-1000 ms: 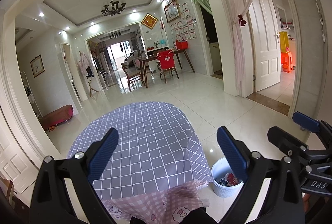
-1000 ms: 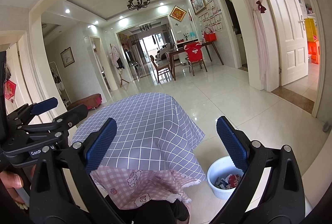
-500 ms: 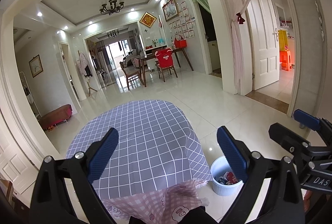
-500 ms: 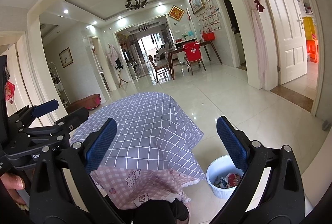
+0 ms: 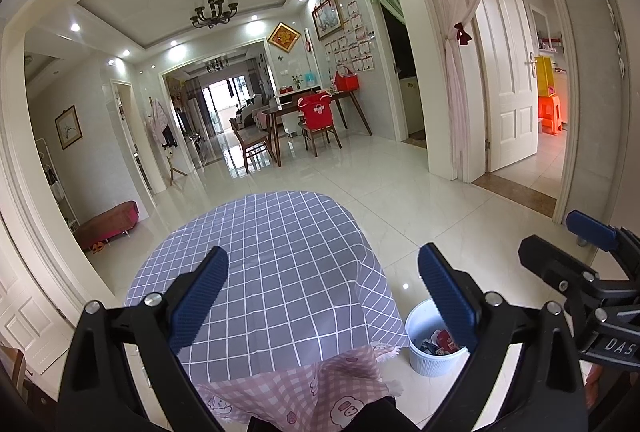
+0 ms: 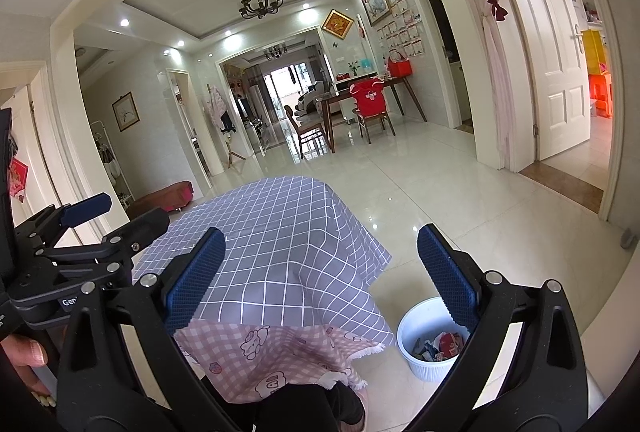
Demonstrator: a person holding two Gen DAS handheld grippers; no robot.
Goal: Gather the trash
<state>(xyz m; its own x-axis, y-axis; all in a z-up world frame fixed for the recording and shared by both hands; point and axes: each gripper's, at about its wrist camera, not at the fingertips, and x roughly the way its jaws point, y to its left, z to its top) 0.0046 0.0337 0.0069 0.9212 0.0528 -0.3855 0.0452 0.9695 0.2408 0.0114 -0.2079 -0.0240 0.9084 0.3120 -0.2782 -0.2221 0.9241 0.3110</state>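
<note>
1. Left hand-held gripper (image 5: 323,300): spread, empty, raised over bare checked worktop (image 5: 280,256).
2. Right hand-held gripper (image 6: 320,278): likewise spread, empty.
3. Trash (image 6: 438,346): gathered in white bin (image 6: 420,362) on floor, lower right of both; right nearer.
</note>
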